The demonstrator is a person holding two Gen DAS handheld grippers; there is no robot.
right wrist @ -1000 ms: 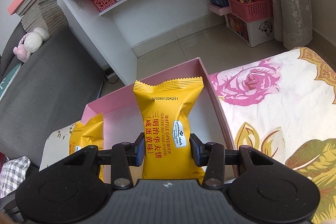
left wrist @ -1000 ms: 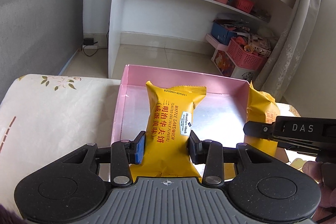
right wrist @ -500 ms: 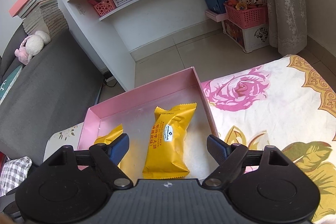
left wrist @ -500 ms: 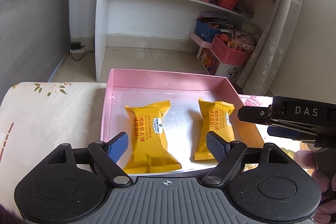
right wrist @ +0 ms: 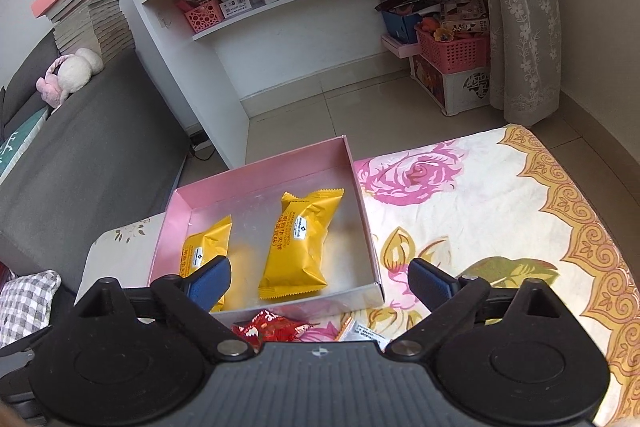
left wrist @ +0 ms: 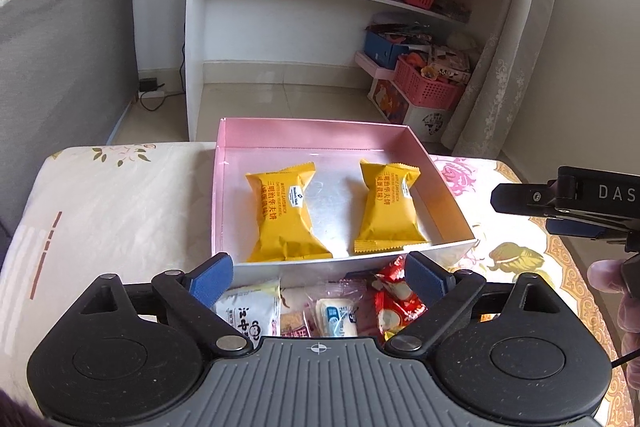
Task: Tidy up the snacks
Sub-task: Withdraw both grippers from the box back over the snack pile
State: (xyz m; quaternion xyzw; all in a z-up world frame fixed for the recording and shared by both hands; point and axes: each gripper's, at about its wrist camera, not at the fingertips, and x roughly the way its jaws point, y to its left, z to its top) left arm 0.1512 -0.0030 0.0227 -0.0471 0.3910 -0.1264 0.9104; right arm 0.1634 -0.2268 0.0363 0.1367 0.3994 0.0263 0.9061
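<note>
A pink box (left wrist: 320, 135) with a silvery floor stands on the flowered table. Two yellow waffle-sandwich packets lie flat in it: one on the left (left wrist: 286, 213) and one on the right (left wrist: 388, 207). In the right wrist view the box (right wrist: 262, 183) holds the same packets, left (right wrist: 206, 247) and right (right wrist: 302, 243). My left gripper (left wrist: 318, 277) is open and empty, in front of the box. My right gripper (right wrist: 320, 281) is open and empty, also in front of the box; it shows in the left wrist view (left wrist: 560, 203) at the right.
Loose snacks lie before the box: a white packet (left wrist: 248, 315), a clear-wrapped one (left wrist: 334, 315) and a red packet (left wrist: 396, 301), which also shows in the right wrist view (right wrist: 272, 331). A grey sofa (left wrist: 60, 67) stands left, a white shelf unit (left wrist: 320, 7) behind.
Both grippers opened and let go of their yellow packets, which now lie in the box. Both grippers drew back and up, so the loose snacks in front came into view.
</note>
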